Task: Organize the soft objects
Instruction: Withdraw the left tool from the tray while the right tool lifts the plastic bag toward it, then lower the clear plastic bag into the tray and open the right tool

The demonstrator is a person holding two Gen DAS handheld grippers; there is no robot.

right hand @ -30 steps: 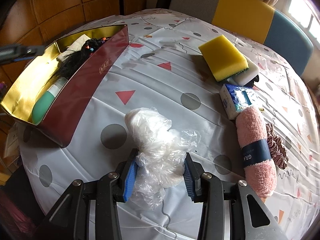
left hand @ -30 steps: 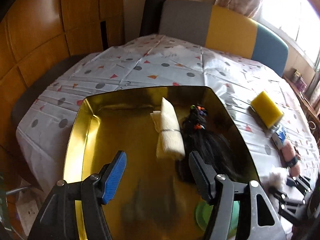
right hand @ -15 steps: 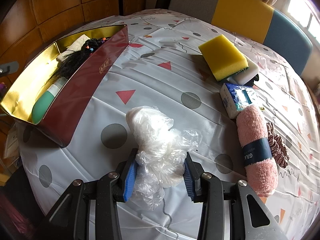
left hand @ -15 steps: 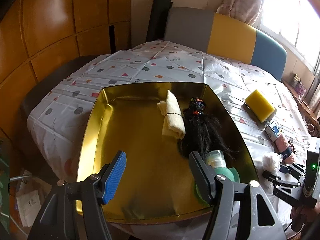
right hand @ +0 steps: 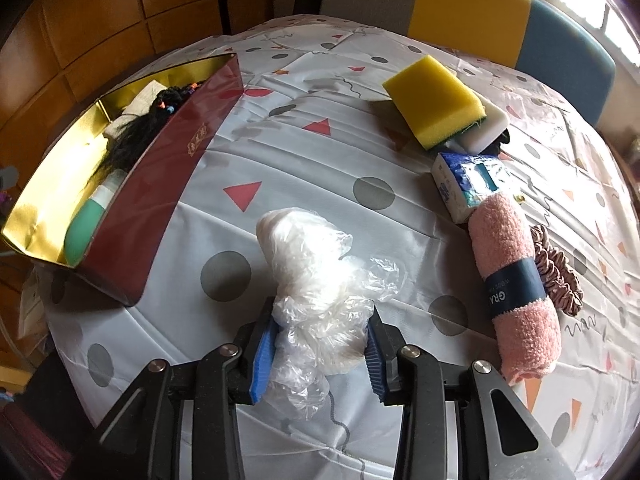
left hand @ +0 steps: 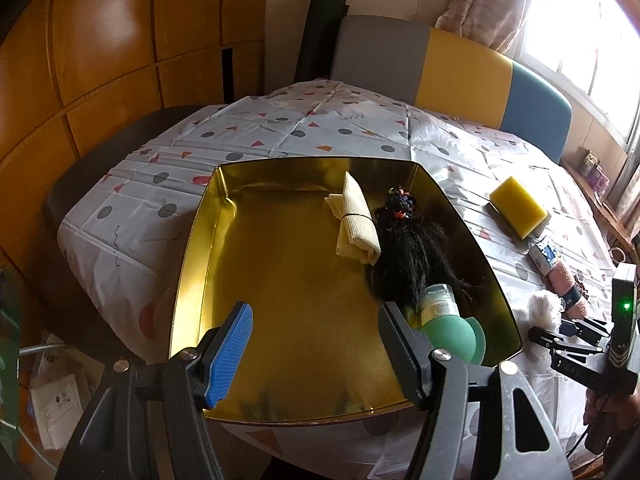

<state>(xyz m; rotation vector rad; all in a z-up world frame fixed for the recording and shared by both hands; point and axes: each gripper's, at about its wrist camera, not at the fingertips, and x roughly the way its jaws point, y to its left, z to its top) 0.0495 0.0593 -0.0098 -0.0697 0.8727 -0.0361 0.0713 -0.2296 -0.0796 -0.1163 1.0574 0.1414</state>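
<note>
A gold-lined, dark red tin box (left hand: 192,248) (right hand: 160,184) sits at the table's left. It holds a rolled cream cloth (left hand: 356,220), a black hair piece (left hand: 412,252) and a green bottle (left hand: 448,328). My left gripper (left hand: 316,344) is open and empty above the box's near edge. My right gripper (right hand: 320,344) is shut on a crumpled clear plastic bag (right hand: 320,280) that lies on the tablecloth; the bag also shows in the left wrist view (left hand: 542,308).
On the dotted tablecloth (right hand: 304,152) lie a yellow sponge (right hand: 436,100) on a white block, a blue tissue pack (right hand: 468,180), a rolled pink towel (right hand: 516,292) and a pink scrunchie (right hand: 560,276). A chair back (left hand: 460,68) stands behind the table.
My left gripper has pulled up and back from the box, so more of the box and the green bottle show. My right gripper has stayed closed on the plastic bag.
</note>
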